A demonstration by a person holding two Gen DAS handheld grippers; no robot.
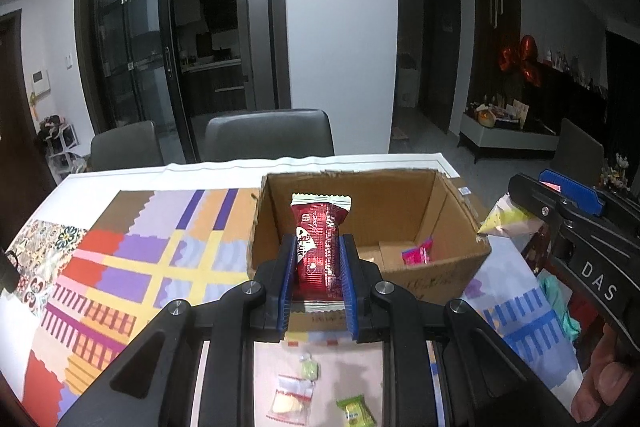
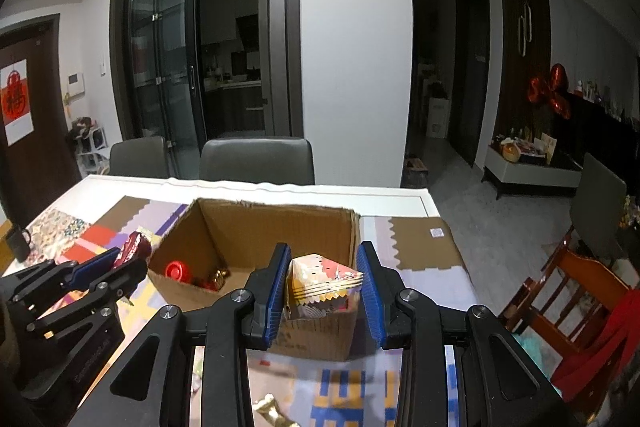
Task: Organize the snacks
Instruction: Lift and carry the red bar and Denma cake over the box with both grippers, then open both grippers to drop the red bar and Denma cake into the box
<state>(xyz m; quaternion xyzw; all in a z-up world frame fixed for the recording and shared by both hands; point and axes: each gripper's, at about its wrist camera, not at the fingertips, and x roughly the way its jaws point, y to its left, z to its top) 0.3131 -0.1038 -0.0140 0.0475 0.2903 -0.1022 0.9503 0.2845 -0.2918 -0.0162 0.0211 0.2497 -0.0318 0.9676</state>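
Observation:
An open cardboard box (image 1: pixel 440 251) stands on the patterned tablecloth; it also shows in the right wrist view (image 2: pixel 256 223). My left gripper (image 1: pixel 318 247) is shut on a red snack packet (image 1: pixel 318 243) and holds it over the box's near left rim. My right gripper (image 2: pixel 325 269) is shut on a yellow and red triangular snack bag (image 2: pixel 326 281) over the box's near right part. That bag shows at the right of the left wrist view (image 1: pixel 506 221). A pink packet (image 1: pixel 418 253) lies inside the box, with a red round item (image 2: pixel 178 271) too.
Loose snacks lie on the cloth in front of the box: a pale wrapped one (image 1: pixel 290 401), a green one (image 1: pixel 354 411), a small green candy (image 1: pixel 310 369). Grey chairs (image 1: pixel 268 135) stand behind the table. A black mug (image 2: pixel 18 239) is far left. A wooden chair (image 2: pixel 576 291) is right.

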